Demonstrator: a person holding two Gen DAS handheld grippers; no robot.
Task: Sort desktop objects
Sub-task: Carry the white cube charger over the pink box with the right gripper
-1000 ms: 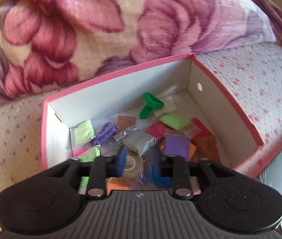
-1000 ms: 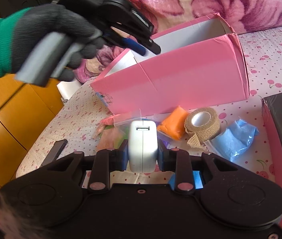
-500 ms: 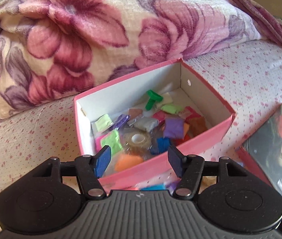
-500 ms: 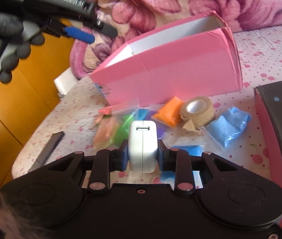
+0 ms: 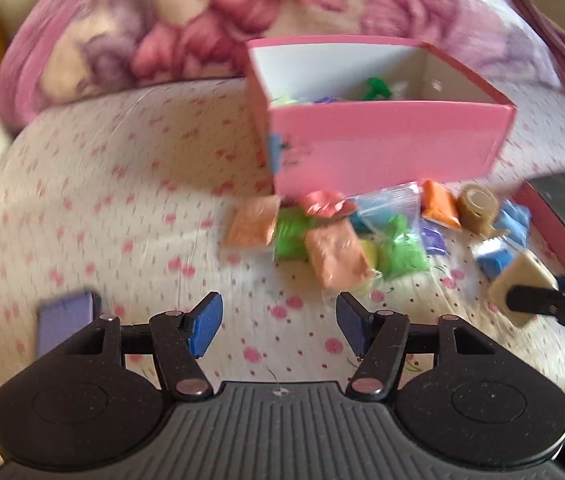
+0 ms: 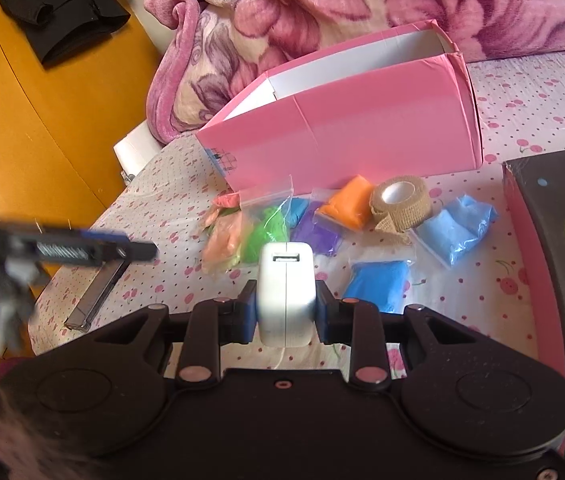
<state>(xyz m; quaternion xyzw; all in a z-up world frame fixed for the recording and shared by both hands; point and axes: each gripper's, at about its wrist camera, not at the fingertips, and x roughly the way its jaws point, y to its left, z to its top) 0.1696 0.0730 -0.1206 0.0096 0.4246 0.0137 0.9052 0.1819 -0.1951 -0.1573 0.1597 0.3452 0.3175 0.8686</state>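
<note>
A pink box [image 5: 386, 148] [image 6: 362, 136] stands on the cherry-print sheet, holding several clay packets and a green screw [image 5: 376, 88]. In front of it lie several coloured clay packets [image 5: 334, 252] [image 6: 266, 232], an orange packet [image 6: 348, 202], blue packets [image 6: 454, 230] and a tan tape roll [image 6: 400, 200] [image 5: 478, 206]. My left gripper [image 5: 278, 322] is open and empty, low over the sheet in front of the packets. My right gripper [image 6: 286, 308] is shut on a white charger [image 6: 286, 292], which also shows in the left wrist view [image 5: 522, 286].
A flowered blanket [image 6: 362, 8] lies behind the box. A dark box lid [image 6: 562, 248] sits at the right. A flat grey bar [image 6: 100, 292] lies at the sheet's left edge, above an orange floor [image 6: 42, 112]. A purple object [image 5: 64, 320] lies left of my left gripper.
My left gripper has pulled back from over the box, opened, and dropped low toward the sheet in front of the packets. The tape roll it carried lies in the box. My right gripper still holds the charger.
</note>
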